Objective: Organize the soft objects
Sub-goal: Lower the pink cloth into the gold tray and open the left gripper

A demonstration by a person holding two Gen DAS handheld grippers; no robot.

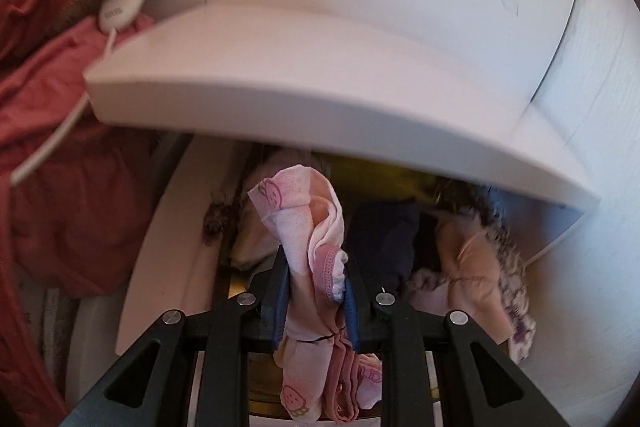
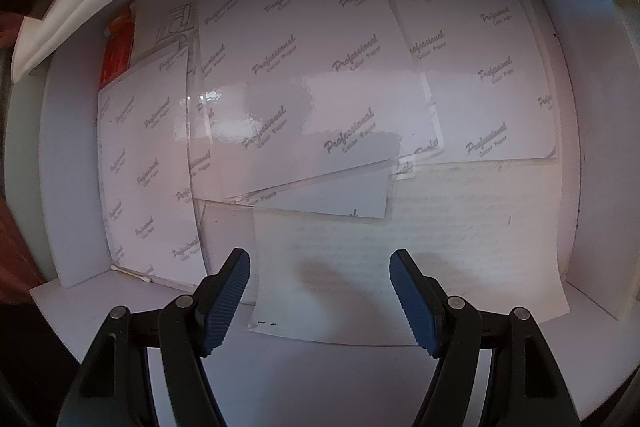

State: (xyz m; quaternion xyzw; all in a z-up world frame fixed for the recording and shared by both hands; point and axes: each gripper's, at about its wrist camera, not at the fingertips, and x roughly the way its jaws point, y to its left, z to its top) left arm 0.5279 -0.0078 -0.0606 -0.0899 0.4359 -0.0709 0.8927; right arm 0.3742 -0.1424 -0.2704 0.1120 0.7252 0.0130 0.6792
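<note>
The pink strawberry-print cloth [image 1: 316, 247] is hanging bunched between your left gripper [image 1: 318, 297]'s blue fingers [image 1: 280, 291], which are clenching it firmly, in the left wrist view. It is hovering above an open white drawer [image 1: 168, 227] where other soft pieces are lying: a dark navy cloth [image 1: 384, 239] just behind it and a peach cloth [image 1: 468, 267] to the right. A white shelf [image 1: 304, 83] is jutting over the drawer, and a red fabric [image 1: 60, 87] is piling up at the left beside a white cable [image 1: 60, 131].

In the right wrist view, your right gripper [image 2: 320, 299] is pointing down with its fingers [image 2: 224, 299] standing released, grasping nothing, over a white drawer [image 2: 592, 187] lined with printed paper sheets [image 2: 320, 67].
</note>
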